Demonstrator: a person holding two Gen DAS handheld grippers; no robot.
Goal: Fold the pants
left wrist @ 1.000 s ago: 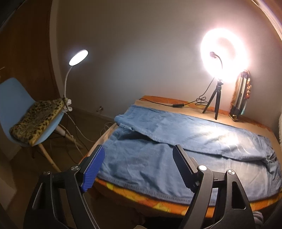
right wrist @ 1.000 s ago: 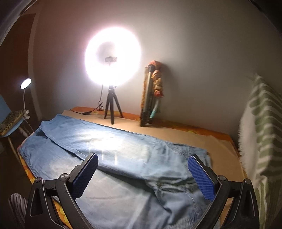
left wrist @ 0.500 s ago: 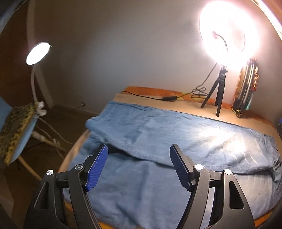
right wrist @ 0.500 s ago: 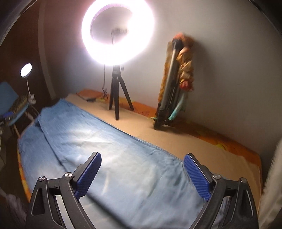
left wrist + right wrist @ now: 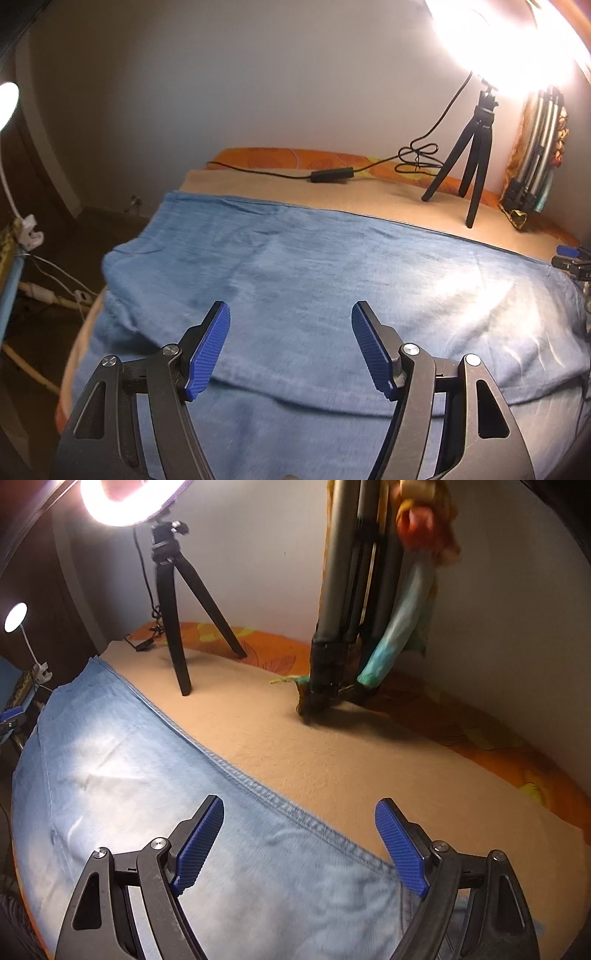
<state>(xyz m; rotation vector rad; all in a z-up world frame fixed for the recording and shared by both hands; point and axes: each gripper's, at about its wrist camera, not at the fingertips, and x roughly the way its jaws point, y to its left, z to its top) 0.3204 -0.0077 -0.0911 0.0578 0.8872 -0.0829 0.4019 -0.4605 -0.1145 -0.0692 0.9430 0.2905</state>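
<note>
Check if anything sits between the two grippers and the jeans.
Nothing visible does. The left gripper and right gripper are both open above bare jeans. The small tripod stands farther back on the blanket, clear of them.

ring light [image 5: 122, 502]: cropped by top edge | pants [image 5: 314, 295]: near hem off-frame (bottom)

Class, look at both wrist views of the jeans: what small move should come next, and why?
Probably lower the right hand-held gripper onto the stitched far edge of the jeans and pinch it. Its jaws, just closing, are open and empty above that seam, and the left hand-held gripper, also open and empty, hovers over the denim.
</note>
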